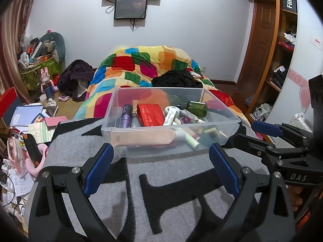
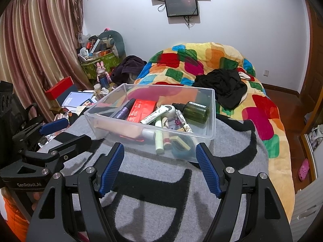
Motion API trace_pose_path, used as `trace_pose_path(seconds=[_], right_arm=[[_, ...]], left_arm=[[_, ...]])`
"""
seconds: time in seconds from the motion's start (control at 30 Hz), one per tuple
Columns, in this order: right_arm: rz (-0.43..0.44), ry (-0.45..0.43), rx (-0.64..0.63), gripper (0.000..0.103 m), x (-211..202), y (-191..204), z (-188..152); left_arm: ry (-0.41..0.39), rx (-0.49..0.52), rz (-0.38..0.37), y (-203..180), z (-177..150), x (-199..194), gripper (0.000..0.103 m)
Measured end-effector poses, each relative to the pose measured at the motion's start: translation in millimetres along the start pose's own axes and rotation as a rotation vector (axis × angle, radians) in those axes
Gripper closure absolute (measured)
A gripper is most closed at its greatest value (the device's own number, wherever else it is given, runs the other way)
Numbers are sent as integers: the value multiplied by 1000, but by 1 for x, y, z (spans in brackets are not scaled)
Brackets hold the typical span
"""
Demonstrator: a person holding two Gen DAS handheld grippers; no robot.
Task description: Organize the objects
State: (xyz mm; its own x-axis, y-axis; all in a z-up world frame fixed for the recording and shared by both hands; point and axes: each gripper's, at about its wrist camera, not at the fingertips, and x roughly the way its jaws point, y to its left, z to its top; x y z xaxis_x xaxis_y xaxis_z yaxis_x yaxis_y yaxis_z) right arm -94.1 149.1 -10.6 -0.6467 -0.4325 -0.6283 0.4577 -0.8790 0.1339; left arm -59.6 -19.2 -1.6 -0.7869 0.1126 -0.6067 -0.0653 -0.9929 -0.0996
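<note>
On the bed, a clear plastic bin [image 1: 171, 125] sits on a grey and black blanket [image 1: 161, 181], with the patchwork quilt [image 1: 141, 64] heaped behind it. The left claw [image 1: 161, 165] hangs just short of the bin's near wall, spread wide and holding nothing. Inside the bin, from left to right, lie a purple tube [image 1: 126, 114], a red box [image 1: 150, 114], a white tube [image 1: 171, 116] and a dark green bottle [image 1: 196, 107], with smaller bits jumbled beneath. The right claw [image 2: 160, 167] hovers near the bin's right front corner, likewise gaping and empty.
</note>
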Motion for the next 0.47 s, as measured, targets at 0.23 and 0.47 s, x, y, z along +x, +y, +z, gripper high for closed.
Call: trace_pose_path(seconds=[0.23,0.47], right_arm=[[-2,4,-1,32,1,0,0],[-3,7,1,32,1,-1,-1]], left_arm=[[-1,7,-6,-1,0,-2,7],[-8,-7,7,0,1,-4,2]])
